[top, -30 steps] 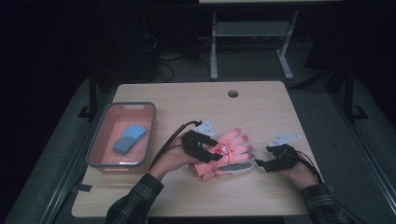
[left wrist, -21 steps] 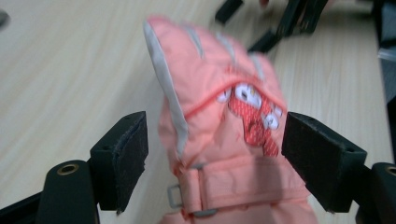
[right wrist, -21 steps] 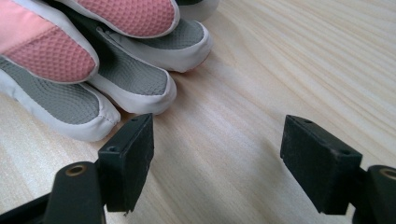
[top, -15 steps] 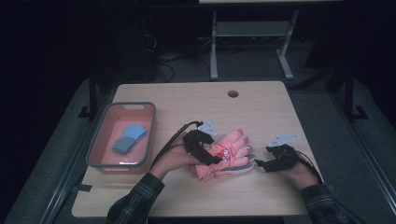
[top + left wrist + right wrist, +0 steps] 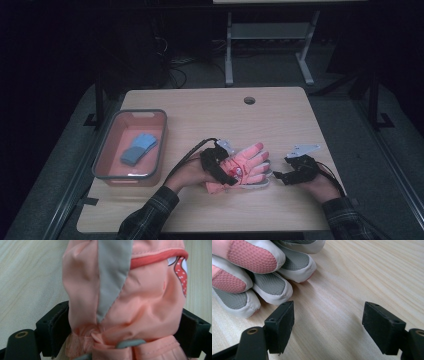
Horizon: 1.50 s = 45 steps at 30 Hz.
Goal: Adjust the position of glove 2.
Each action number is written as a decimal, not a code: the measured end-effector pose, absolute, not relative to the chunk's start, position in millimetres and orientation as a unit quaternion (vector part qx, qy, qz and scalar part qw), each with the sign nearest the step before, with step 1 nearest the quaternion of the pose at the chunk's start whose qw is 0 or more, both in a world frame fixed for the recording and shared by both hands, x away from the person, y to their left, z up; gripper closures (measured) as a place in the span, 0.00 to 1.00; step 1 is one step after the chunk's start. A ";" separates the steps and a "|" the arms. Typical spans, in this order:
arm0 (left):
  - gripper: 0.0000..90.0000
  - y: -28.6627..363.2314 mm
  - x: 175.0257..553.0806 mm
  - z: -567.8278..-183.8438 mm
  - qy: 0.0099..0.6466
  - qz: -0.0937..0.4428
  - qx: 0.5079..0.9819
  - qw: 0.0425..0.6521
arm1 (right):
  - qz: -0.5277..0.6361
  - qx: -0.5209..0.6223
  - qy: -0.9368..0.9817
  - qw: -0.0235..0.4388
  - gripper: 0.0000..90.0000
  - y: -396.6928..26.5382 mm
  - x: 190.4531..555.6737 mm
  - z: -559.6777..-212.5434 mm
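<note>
I have the pink gloves (image 5: pixel 245 167) stacked at lower centre of the desk (image 5: pixel 280 115), left tongs (image 5: pixel 220 170) just easing apart around the cuff to release it, right tongs (image 5: pixel 281 176) gaping empty beside the fingertips.

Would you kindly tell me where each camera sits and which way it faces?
High view: above the person's side, looking forward and down on the table; both forearms enter from below.
Left gripper view: rides the left gripper, facing the pink gloves between its jaws.
Right gripper view: rides the right gripper, facing glove fingertips.
All share the gloves.
</note>
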<state>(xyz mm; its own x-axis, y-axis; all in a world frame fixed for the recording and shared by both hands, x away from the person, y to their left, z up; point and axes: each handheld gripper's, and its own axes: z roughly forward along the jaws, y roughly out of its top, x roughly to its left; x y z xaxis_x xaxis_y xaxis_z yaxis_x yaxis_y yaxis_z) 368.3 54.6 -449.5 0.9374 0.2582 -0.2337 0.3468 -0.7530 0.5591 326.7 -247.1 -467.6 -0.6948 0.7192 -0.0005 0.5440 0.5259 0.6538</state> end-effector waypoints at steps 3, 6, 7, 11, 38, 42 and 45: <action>0.14 50.6 366.0 -452.7 0.158 -0.062 0.939 0.301 | 0.322 0.367 0.862 0.137 0.28 -246.9 326.8 -468.1; 0.20 48.5 364.9 -451.0 0.143 -0.060 0.944 0.290 | 0.320 0.367 0.863 0.138 0.28 -246.8 326.8 -468.1; 0.24 48.7 364.1 -450.4 0.141 -0.062 0.944 0.292 | 0.320 0.367 0.863 0.138 0.28 -246.7 326.7 -468.1; 0.40 50.2 364.7 -447.9 0.144 -0.071 0.943 0.292 | 0.322 0.367 0.862 0.138 0.28 -246.5 326.7 -468.1; 0.67 84.8 374.6 -410.3 0.189 -0.073 0.923 0.328 | 0.329 0.385 0.852 0.136 0.19 -249.4 330.0 -470.0; 0.67 96.1 378.0 -398.0 0.204 -0.067 0.916 0.340 | 0.325 0.389 0.851 0.135 0.18 -248.6 331.2 -472.8; 0.67 106.0 380.0 -389.2 0.213 -0.056 0.913 0.343 | 0.324 0.392 0.851 0.131 0.18 -249.3 331.5 -473.3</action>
